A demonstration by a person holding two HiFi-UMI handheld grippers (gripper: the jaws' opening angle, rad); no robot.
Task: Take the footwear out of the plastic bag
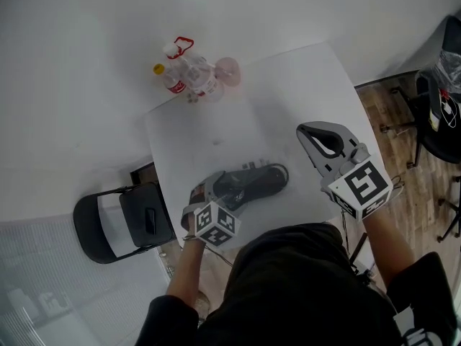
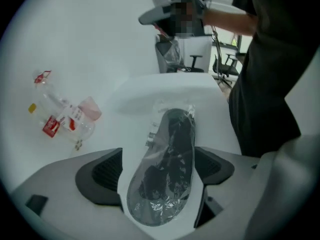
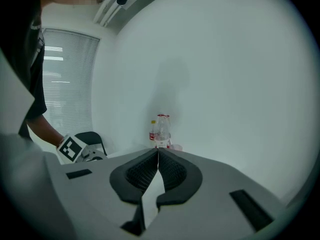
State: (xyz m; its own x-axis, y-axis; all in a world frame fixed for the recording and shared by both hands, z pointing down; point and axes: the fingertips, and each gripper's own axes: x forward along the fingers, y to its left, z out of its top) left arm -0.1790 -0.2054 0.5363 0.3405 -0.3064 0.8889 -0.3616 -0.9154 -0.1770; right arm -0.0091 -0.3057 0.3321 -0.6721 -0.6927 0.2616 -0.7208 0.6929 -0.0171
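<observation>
A black shoe (image 1: 253, 183) lies inside a clear plastic bag on the white table (image 1: 288, 92), near the front edge. My left gripper (image 1: 216, 192) points steeply down over the near end of the bag. In the left gripper view its jaws stand open either side of the bagged shoe (image 2: 170, 169), and the pads (image 2: 102, 171) are apart from the plastic. My right gripper (image 1: 308, 134) hovers above the table to the right of the shoe. Its jaws are shut with nothing between them, meeting at the tips (image 3: 158, 152).
Several plastic bottles (image 1: 189, 74) and a pink cup (image 1: 227, 69) stand at the table's far corner against the white wall. A black folding chair (image 1: 122, 225) sits left of the table. An office chair (image 1: 439, 114) stands on the wood floor at the right.
</observation>
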